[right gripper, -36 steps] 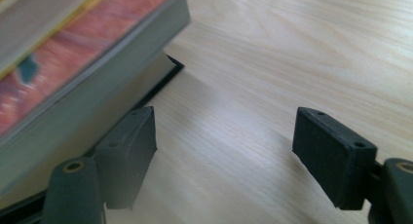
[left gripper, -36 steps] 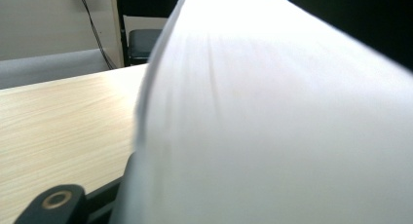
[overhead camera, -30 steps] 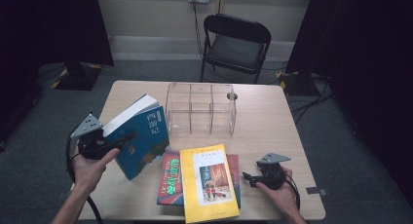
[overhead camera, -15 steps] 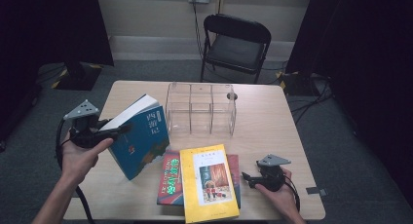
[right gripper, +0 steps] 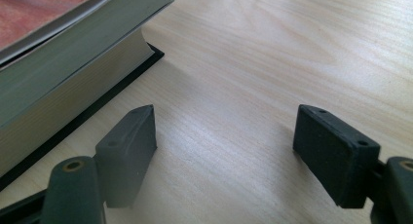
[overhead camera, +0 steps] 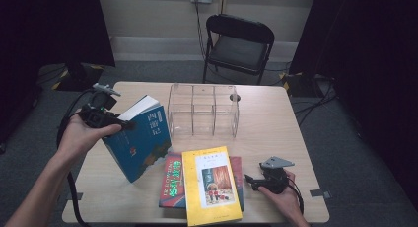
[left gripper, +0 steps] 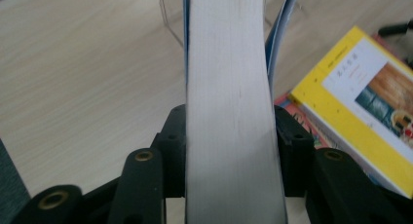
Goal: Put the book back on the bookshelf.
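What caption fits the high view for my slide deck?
Left gripper lifts a blue book beside a clear organizer; right gripper rests open.

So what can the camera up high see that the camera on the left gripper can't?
High view alone: the whole blue book tilted up off the table, the clear organizer, the chair and the right gripper resting open beside the stack. Left gripper view alone: a close look at the blue book's white page edge clamped between the black jaws. Both: the left gripper, the yellow book and the red book under it.
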### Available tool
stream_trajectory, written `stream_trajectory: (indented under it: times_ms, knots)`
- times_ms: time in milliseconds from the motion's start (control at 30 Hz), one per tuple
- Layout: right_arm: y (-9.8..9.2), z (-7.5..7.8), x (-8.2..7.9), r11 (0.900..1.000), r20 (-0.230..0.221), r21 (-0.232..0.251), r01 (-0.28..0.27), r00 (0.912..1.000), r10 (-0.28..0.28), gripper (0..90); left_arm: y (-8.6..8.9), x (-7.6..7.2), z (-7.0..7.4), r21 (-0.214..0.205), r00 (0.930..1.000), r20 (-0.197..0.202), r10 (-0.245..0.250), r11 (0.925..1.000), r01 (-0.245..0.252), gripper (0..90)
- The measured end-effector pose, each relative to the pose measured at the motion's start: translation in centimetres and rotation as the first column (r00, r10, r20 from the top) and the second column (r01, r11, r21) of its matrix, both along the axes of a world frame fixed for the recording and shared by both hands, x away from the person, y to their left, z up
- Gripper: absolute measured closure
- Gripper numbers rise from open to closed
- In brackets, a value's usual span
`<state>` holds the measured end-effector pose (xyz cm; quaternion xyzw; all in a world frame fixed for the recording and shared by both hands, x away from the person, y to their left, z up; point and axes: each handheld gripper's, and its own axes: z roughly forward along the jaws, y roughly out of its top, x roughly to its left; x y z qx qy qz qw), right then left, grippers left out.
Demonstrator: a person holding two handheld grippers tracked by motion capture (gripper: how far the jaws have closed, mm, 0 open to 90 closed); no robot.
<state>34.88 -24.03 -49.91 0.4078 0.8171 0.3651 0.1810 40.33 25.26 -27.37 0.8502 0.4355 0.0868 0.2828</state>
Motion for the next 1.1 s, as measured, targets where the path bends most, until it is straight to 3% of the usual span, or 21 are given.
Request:
stream_trajectory:
  times_ms: [100,233,367,467,533,767,933,1067,1100]
  knots:
    - [0.0,0.0,0.0,1.0,0.0,0.0,0.0,1.0,0.0,23.6,-0.7,1.2,0.3,0.028,0.9962,-0.085,-0.015,0.9994,0.018,57.2]
    - [0.0,0.0,0.0,1.0,0.0,0.0,0.0,1.0,0.0,23.6,-1.7,2.2,-0.6,0.077,0.9926,-0.121,-0.005,0.9969,0.015,57.4]
    - [0.0,0.0,0.0,1.0,0.0,0.0,0.0,1.0,0.0,23.6,-2.0,2.7,-0.9,0.095,0.9905,-0.137,-0.008,0.9952,0.021,57.6]
    - [0.0,0.0,0.0,1.0,0.0,0.0,-0.001,1.0,0.001,23.6,-2.7,3.2,-1.2,0.155,0.9807,-0.196,0.003,0.9875,0.028,56.7]
    - [0.0,0.0,0.0,1.0,0.0,0.0,0.001,1.0,-0.001,23.6,-2.7,3.5,-1.1,0.164,0.9772,-0.212,0.011,0.9862,0.025,57.1]
    - [0.0,0.0,0.0,1.0,0.0,0.001,0.0,1.0,0.0,23.5,-2.8,3.5,-1.2,0.162,0.9776,-0.21,-0.004,0.986,0.039,59.8]
    - [0.0,0.0,0.0,1.0,0.0,0.001,0.0,1.0,0.0,23.5,-3.5,3.6,-1.5,0.21,0.9728,-0.23,-0.026,0.9748,0.076,58.3]
    - [0.0,0.0,0.1,1.0,0.0,0.002,0.001,1.0,-0.001,23.5,-3.4,3.6,-1.4,0.194,0.9706,-0.241,-0.008,0.9793,0.056,60.9]
    - [0.0,0.0,0.1,1.0,0.0,0.002,0.001,1.0,-0.001,23.5,-3.3,3.6,-1.4,0.198,0.9728,-0.232,0.002,0.9791,0.045,61.1]
